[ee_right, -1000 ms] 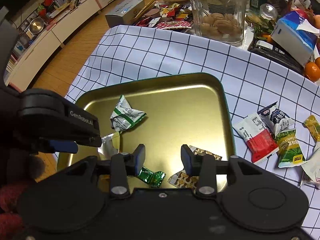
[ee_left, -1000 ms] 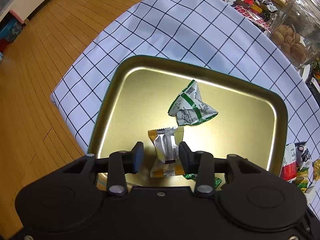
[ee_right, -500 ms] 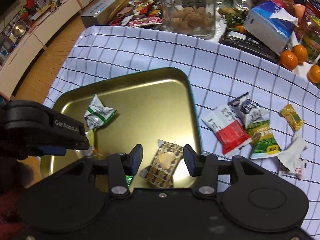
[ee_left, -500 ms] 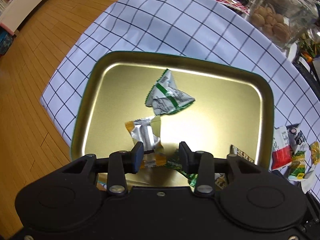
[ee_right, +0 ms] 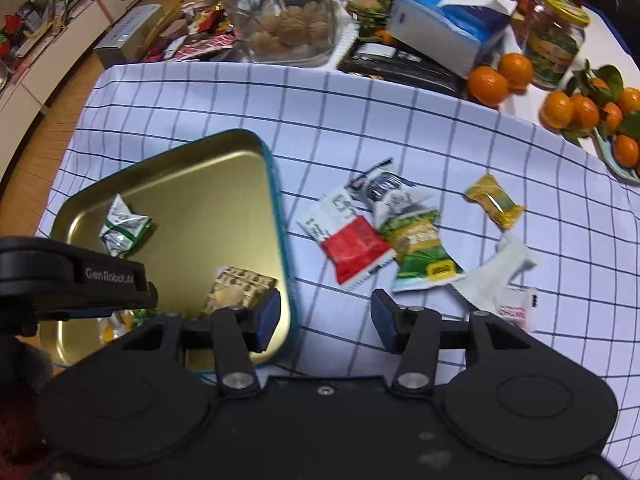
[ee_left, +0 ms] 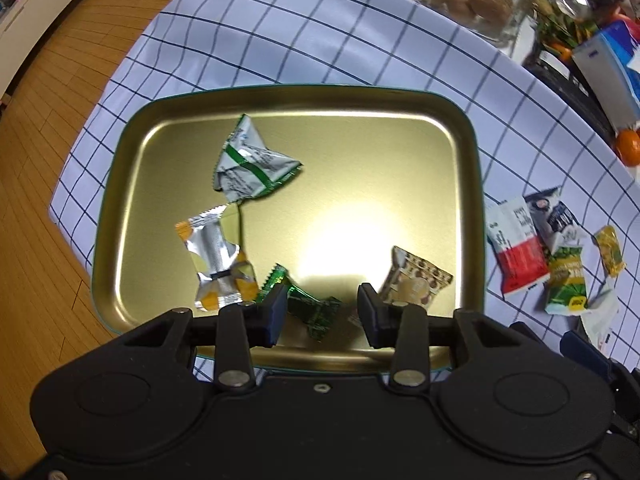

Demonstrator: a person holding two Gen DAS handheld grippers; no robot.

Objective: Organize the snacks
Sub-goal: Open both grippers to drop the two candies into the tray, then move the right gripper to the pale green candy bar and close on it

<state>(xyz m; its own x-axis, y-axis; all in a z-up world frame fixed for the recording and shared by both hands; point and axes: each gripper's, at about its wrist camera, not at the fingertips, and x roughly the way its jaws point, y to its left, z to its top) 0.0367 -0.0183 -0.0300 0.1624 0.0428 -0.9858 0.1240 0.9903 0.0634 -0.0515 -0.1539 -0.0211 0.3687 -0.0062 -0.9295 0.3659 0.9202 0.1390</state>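
Observation:
A gold tray with a teal rim (ee_left: 304, 88) lies on the checked cloth. In it are a green-and-white packet (ee_left: 250, 164), a silver-and-orange candy (ee_left: 216, 260), a green candy (ee_left: 312, 310) and a brown patterned packet (ee_left: 416, 282). My left gripper (ee_left: 322, 314) hangs open above the green candy, holding nothing. My right gripper (ee_right: 326, 318) is over the cloth just right of the tray's rim (ee_right: 276, 196); its jaws are opening and nothing is between them. Ahead of it lie a red-and-white packet (ee_right: 348, 240), a dark blue packet (ee_right: 380, 186), a green-and-yellow packet (ee_right: 424, 256), a yellow candy (ee_right: 494, 200) and a white packet (ee_right: 500, 276).
Behind the cloth stand a glass jar of round biscuits (ee_right: 280, 20), a blue tissue box (ee_right: 440, 28), a lidded jar (ee_right: 554, 40) and several oranges (ee_right: 492, 80). Wooden floor (ee_left: 40, 160) lies past the table's left edge.
My left gripper has slid right across the tray, from over the silver-and-orange candy to over the green one. My right gripper has moved right, off the tray onto the cloth, and its jaws have widened.

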